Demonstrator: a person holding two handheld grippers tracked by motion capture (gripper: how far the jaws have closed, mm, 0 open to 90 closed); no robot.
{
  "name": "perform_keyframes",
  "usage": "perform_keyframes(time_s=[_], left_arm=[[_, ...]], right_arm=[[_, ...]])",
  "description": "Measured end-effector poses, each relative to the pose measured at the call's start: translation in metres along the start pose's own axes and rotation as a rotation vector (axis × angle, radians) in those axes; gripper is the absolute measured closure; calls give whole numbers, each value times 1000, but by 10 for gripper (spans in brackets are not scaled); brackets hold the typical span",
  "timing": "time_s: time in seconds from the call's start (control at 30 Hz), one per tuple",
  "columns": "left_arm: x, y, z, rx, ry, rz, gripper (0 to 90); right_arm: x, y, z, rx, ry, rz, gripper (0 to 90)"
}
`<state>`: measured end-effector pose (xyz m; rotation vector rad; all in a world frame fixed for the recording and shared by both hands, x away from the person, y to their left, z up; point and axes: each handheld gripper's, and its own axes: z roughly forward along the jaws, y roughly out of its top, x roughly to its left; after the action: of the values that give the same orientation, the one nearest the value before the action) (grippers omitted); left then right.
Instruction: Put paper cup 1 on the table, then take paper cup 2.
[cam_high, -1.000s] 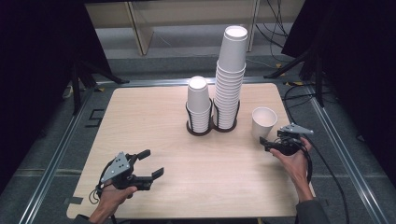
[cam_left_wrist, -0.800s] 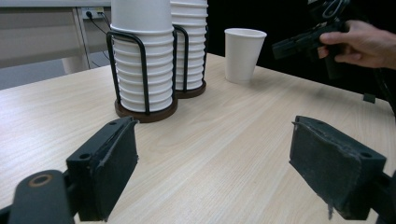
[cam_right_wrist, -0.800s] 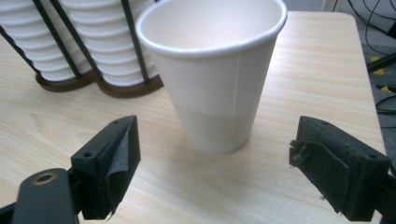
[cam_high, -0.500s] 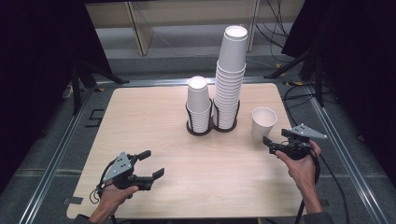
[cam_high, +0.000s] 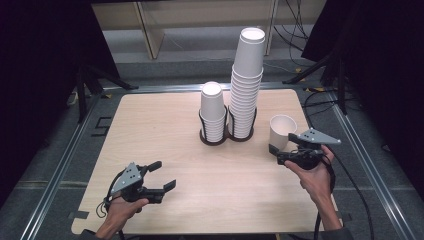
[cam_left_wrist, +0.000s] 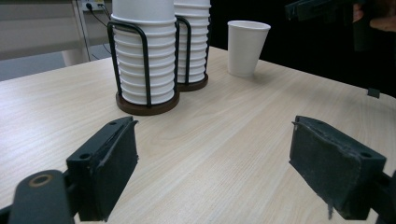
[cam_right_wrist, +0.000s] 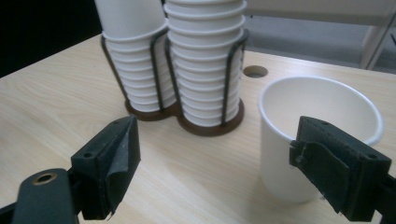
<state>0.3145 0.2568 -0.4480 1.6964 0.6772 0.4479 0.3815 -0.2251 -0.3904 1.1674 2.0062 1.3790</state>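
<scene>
Resting low at the near left of the table (cam_high: 150, 125), the left gripper (cam_high: 161, 179) sits where it sat 1 second ago, its jaws spread wide over bare wood and holding nothing. Across the table, the right gripper (cam_high: 274, 153) has pulled back a little toward the person since then and now hangs just beside the single paper cup (cam_high: 282, 131), on its near side. Its jaws are spread too; in the right gripper view the cup (cam_right_wrist: 317, 135) stands upright and apart from both pads, with 1 jaw in front of its lower right wall and the other well off to the left. The cup itself has not shifted: it stands near the right edge of the table, empty and mouth up.

Farther back, near the middle, a black wire holder (cam_high: 227, 131) with 2 round bases keeps 2 stacks of cups: a short stack (cam_high: 213, 112) on the left and a tall stack (cam_high: 247, 80) on the right, which rises well above the wire. Nothing lies between the single cup and the holder. Beyond the table are a pale shelf unit (cam_high: 200, 15) and loose cables on the floor.
</scene>
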Motion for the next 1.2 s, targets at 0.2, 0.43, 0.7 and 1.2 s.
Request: perform_keyframes(time_s=[0.2,0.43,0.7,1.2], left_arm=[[0,0,-1,2,6,-6,145],[1,0,-1,3,5,-6,146],[2,0,-1,4,4,-17,146],[1,-1,1,16,0,-22,146]], right_arm=[[7,19,7,-26,25,-31,155],[14,47,13,-41,31,-39,154],[14,76,22,-75,54,-7,154],[2,131,35,-118,46,-7,154]])
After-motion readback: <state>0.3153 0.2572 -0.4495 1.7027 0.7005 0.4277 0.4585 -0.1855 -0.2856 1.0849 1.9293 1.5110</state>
